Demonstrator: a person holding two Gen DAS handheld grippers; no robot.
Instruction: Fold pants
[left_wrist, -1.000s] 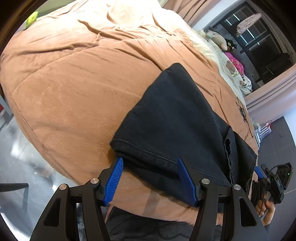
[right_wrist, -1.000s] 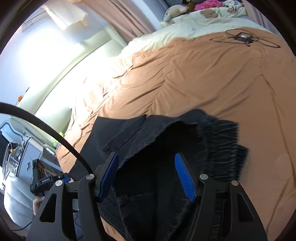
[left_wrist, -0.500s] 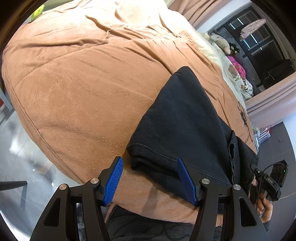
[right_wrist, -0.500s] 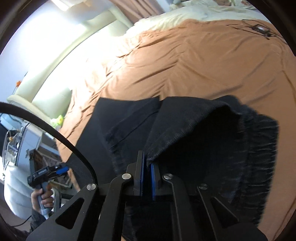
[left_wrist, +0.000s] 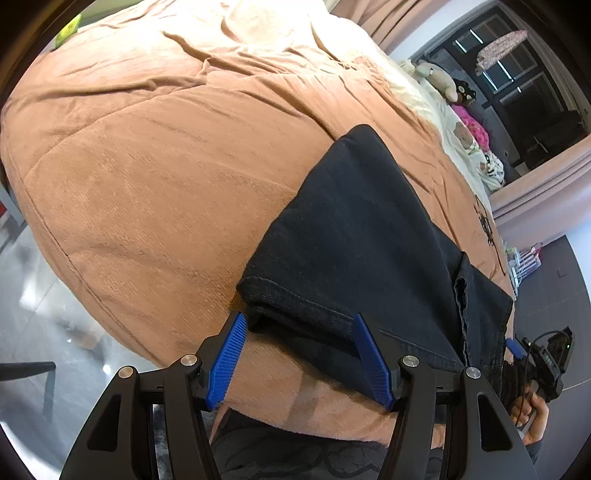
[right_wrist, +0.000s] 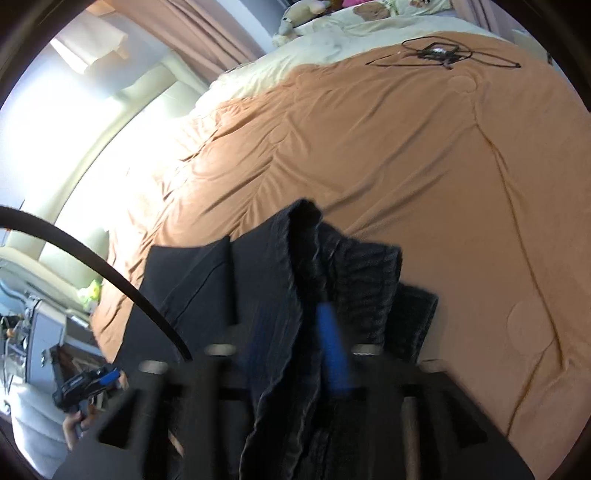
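Dark denim pants (left_wrist: 365, 236) lie folded lengthwise near the bed's front edge. My left gripper (left_wrist: 301, 354) is open, its blue pads on either side of the hem end of the legs, not closed on it. In the right wrist view my right gripper (right_wrist: 303, 339) is blurred by motion. It is shut on the waist end of the pants (right_wrist: 280, 295), which it lifts so cloth bunches and drapes over the fingers. The right gripper also shows at the far right of the left wrist view (left_wrist: 517, 349).
The orange-brown duvet (right_wrist: 406, 155) covers the bed. A black cable with a small device (right_wrist: 436, 55) lies at the far side. Pillows and soft toys (left_wrist: 439, 79) sit at the bed's head. The floor (left_wrist: 33, 295) drops away on the left of the bed edge.
My right gripper closed on the waist end and has raised it, bunching the cloth. The left gripper stayed open and shifted slightly along the hem.
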